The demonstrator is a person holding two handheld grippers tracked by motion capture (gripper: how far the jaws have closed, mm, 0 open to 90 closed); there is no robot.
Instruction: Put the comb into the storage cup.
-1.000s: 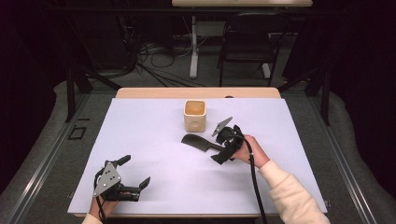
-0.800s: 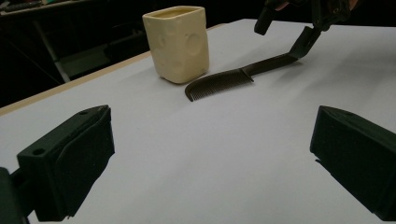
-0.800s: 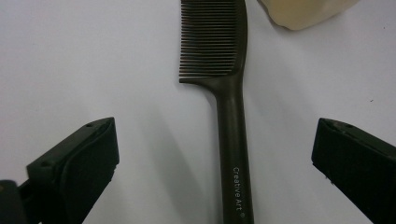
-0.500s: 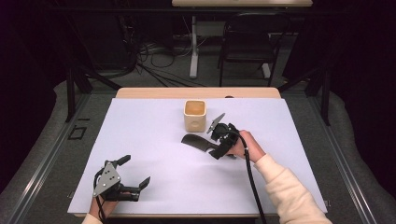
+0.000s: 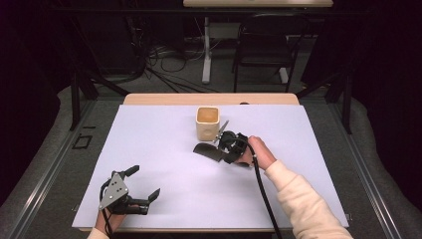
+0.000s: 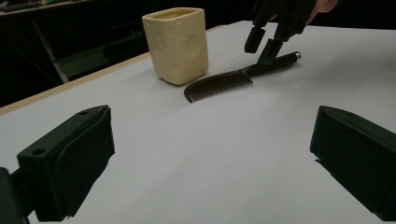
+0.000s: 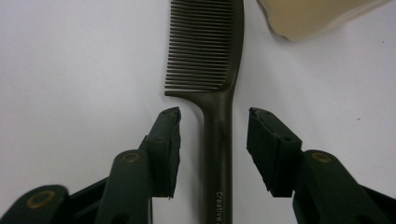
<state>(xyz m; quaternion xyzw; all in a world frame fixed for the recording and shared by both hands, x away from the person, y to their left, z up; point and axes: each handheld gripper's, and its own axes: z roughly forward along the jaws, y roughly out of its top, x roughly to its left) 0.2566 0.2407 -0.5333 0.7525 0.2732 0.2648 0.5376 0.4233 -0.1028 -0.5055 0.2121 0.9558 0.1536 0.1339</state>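
Note:
A black comb (image 5: 207, 151) lies flat on the white sheet (image 5: 164, 149), just in front of a cream cup (image 5: 207, 123). My right gripper (image 5: 225, 148) reaches over the comb's handle. In the right gripper view the handle (image 7: 217, 154) runs up between the jaws, with a gap on each side, and the teeth (image 7: 201, 51) lie beyond them. The jaws have just been closing and the pads (image 7: 169, 140) stand clear of the handle. My left gripper (image 5: 145, 181) rests open on the sheet at the near left, holding nothing; from its view the comb (image 6: 219, 84) and cup (image 6: 177, 44) lie ahead.
The sheet covers a wooden table whose far edge (image 5: 209, 98) shows behind the cup. A chair (image 5: 263, 50) and loose cables (image 5: 169, 69) sit on the floor beyond the table. Dark rails run along both sides.
My right gripper has moved left along the comb toward the cup, and its jaws have narrowed around the comb's handle. The left gripper has stayed put.

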